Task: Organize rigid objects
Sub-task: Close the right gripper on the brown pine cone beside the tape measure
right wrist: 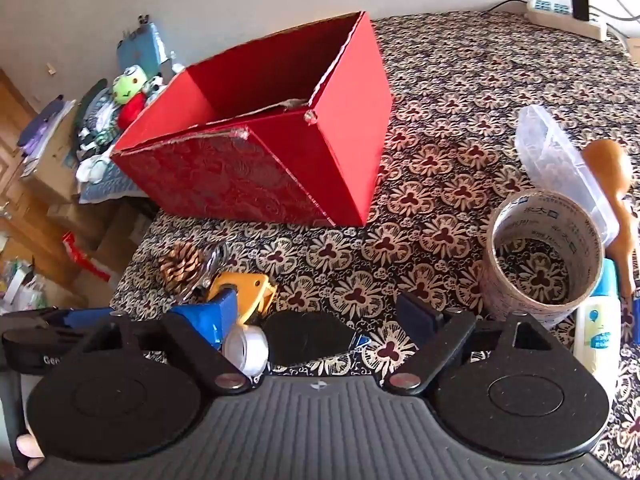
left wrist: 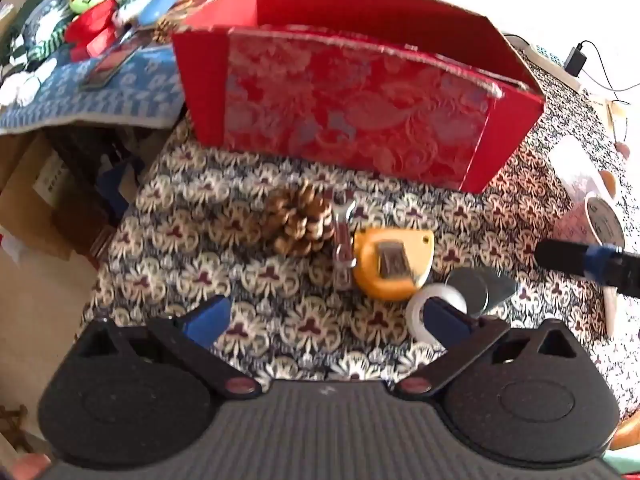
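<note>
An open red box point(left wrist: 352, 120) point(right wrist: 264, 152) stands on the patterned table. In front of it lie a pine cone point(left wrist: 300, 220) point(right wrist: 180, 266), a small metal wrench point(left wrist: 344, 236) point(right wrist: 212, 264), a yellow tape measure point(left wrist: 390, 262) point(right wrist: 244, 292), a white tape ring point(left wrist: 430, 312) point(right wrist: 248, 346) and a dark flat piece point(left wrist: 480, 290) point(right wrist: 308, 338). My left gripper point(left wrist: 324, 318) hovers open just short of these items. My right gripper point(right wrist: 316, 320) is open over the dark piece, its left finger point(right wrist: 208, 316) beside the tape measure.
A wide packing tape roll point(right wrist: 540, 256) point(left wrist: 596, 224), a clear plastic container point(right wrist: 560, 164), a wooden gourd point(right wrist: 612, 176) and a white bottle point(right wrist: 596, 332) sit at the right. A power strip point(right wrist: 568, 16) lies at the back. Plush toys point(left wrist: 96, 12) and cardboard boxes fill the left beyond the table edge.
</note>
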### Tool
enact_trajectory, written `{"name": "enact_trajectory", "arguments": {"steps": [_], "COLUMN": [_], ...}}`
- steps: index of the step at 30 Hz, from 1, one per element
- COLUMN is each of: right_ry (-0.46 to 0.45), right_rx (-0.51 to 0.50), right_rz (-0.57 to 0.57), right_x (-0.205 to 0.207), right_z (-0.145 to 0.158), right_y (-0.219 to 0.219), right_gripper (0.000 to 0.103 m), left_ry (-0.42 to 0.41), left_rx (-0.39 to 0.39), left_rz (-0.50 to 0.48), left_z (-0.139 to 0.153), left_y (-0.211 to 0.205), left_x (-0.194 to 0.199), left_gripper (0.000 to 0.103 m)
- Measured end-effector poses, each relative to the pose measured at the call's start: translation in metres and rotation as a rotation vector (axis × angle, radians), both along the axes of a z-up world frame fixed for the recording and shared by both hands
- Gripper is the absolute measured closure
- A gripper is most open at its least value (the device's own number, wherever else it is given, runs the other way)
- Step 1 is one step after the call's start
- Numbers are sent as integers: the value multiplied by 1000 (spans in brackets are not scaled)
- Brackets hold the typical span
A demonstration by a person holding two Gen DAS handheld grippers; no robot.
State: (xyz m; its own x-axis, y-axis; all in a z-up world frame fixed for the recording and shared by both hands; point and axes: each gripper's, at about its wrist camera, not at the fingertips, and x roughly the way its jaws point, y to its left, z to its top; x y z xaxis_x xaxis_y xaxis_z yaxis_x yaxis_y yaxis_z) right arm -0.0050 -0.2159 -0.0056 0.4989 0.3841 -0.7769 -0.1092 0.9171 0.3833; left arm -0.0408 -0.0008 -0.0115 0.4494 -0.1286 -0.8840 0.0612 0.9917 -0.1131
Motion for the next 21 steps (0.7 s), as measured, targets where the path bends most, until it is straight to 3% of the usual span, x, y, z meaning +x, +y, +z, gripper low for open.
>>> {"name": "enact_trajectory", "arguments": {"steps": [5,7,10,15,16,21], "right_ry": [8,-5,1,18,-15,46], "right_rx": [119,136,149,243,291,325], "right_rz": [68,83,96,127,143,172], "right_x": [8,15,24,51,53,74], "right_z": [-1,1,-1,-6,-1,-14], "right_y": [6,15,26,50,53,84], "right_gripper": [43,46,51,59,59,66], "left_ry": [-34,-59,-24,37,47,55], "left_rx": [-8,-34,-98,-169,-170,-171], "left_rz": [49,74,88,76,69,-10], "left_z": [2,4,-1,-20,-24,-39], "left_y": [16,25,36,50,51,59], "left_x": [9,19,39,61,65,73], "left_gripper": [3,4,6,26,27,42]}}
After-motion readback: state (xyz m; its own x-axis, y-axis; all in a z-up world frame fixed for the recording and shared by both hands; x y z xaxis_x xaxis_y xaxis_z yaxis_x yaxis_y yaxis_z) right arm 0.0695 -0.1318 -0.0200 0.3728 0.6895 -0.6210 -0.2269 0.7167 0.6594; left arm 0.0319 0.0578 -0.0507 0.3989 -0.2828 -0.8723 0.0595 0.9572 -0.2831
